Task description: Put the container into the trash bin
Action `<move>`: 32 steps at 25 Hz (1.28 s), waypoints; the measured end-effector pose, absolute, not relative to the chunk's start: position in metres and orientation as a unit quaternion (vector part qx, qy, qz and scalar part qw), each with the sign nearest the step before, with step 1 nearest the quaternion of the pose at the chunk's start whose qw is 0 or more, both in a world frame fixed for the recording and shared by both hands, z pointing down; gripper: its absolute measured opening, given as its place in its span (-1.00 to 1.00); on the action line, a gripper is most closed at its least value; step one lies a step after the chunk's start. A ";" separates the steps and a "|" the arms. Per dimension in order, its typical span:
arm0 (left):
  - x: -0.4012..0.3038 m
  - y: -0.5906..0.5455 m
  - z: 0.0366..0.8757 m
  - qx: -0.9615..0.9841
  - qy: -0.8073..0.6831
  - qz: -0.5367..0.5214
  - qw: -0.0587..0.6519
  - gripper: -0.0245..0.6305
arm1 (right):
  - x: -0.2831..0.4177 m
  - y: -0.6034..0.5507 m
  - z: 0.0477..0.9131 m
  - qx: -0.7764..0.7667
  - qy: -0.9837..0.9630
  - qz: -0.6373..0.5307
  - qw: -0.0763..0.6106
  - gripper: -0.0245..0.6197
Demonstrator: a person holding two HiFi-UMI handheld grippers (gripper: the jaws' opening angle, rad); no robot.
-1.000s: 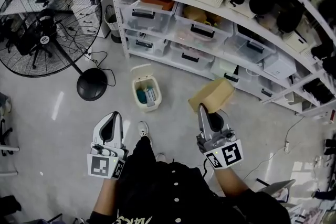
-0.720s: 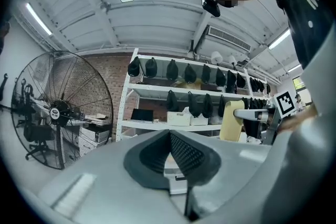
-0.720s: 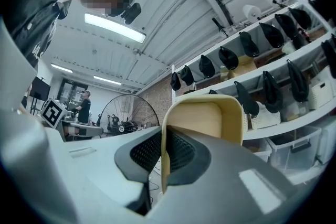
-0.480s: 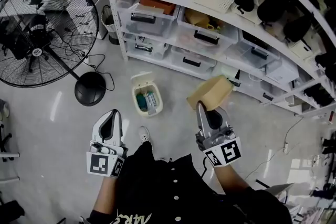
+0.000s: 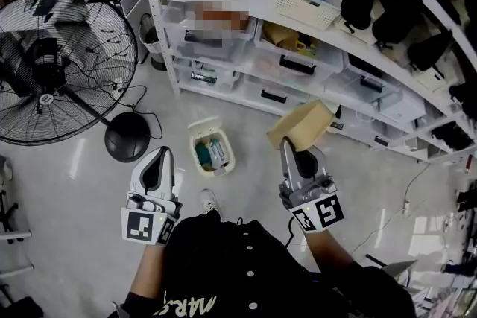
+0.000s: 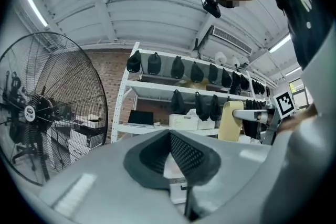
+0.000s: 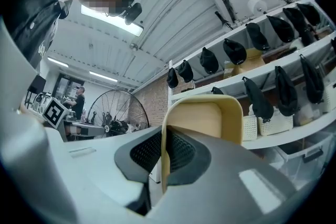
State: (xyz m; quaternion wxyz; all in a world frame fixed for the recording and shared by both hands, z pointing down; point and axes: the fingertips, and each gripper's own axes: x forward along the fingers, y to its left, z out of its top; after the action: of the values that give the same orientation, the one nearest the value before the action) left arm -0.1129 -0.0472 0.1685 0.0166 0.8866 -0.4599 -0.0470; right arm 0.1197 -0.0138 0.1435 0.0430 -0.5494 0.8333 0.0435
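Container [image 5: 302, 124] sits clamped by one wall between the jaws of the right gripper [image 5: 292, 151], raised off the floor, while the trash bin [image 5: 203, 124] stands down-left of it, between it and the empty left gripper [image 5: 159, 160], whose jaws are pressed together.

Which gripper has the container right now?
The right gripper, jaws clamped on the rim of the tan container; the left gripper is shut on nothing.
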 end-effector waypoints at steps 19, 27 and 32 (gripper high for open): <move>-0.123 -0.110 0.201 0.892 -0.446 -0.029 0.076 -0.92 | 0.074 -0.082 0.183 -0.515 0.857 0.008 -0.023 -0.85; -0.113 -0.112 0.223 0.872 -0.476 0.006 0.116 -0.92 | 0.061 -0.112 0.231 -0.466 0.883 -0.019 -0.051 -0.85; -0.094 -0.110 0.249 0.867 -0.478 0.024 0.138 -0.92 | 0.054 -0.134 0.280 -0.442 0.894 -0.025 -0.067 -0.85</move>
State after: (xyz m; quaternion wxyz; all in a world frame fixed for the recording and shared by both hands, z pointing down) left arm -0.0938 -0.1104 0.2494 0.1377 0.8673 -0.4777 0.0243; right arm 0.0541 -0.1336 0.2803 -0.0673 -0.4425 0.8939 -0.0246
